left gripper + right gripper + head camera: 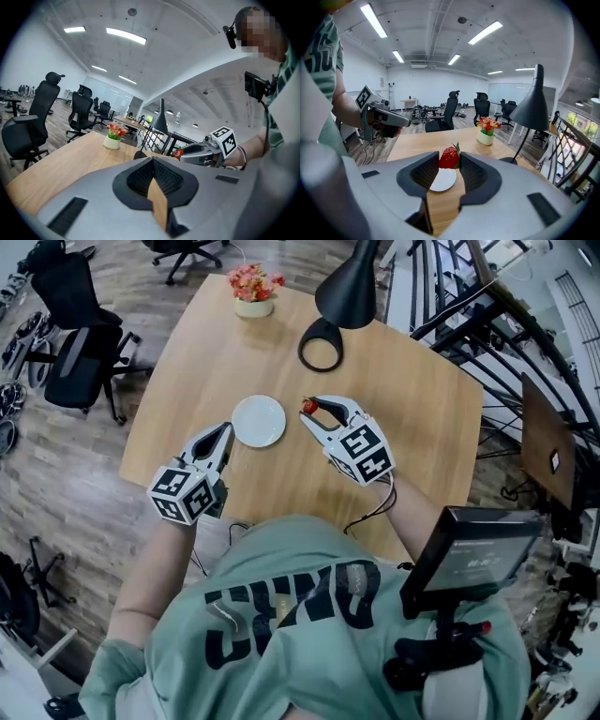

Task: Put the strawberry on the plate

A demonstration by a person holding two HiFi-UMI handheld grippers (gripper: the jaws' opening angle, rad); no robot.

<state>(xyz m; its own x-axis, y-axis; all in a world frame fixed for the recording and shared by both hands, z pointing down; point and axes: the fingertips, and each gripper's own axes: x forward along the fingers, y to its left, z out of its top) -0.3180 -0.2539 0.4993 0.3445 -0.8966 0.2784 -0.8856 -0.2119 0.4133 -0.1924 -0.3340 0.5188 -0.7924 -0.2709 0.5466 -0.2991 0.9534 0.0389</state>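
**Colleague:** Where is the strawberry?

**Me:** In my right tongs [310, 410]. The strawberry [308, 407] sits at the very tips, with one pad pressing on each side. It's red, and its green leaves lie against the pad on the right of the right gripper view. The jaws stand only as far apart as the berry is wide.

**Colleague:** And the plate?

**Me:** The white plate [259, 420] lies on the wooden table [197, 352] between my two tongs. Its rim is just beside the right tongs' tips, on their left. The berry isn't over the plate; it hangs just off that rim. Looking along the right jaws, I see the plate through the gap, under the berry.

**Colleague:** What are your left tongs doing?

**Me:** My left tongs [226, 430] hold nothing. Their pads are pressed together at the tips, and below that I see only a wedge of tabletop. The tips point at the plate's near-left rim and are close to it, but I can't tell whether they touch it.

**Colleague:** Anything else near the tongs?

**Me:** Beyond the right tongs' tips there's a black lamp base [321, 345], a ring on the table, with its shade [349, 287] above. Further off, past the plate from both tongs, stands a small flower pot [253, 292]. Off the table, well to the left of my left tongs, is a black office chair [80, 343].
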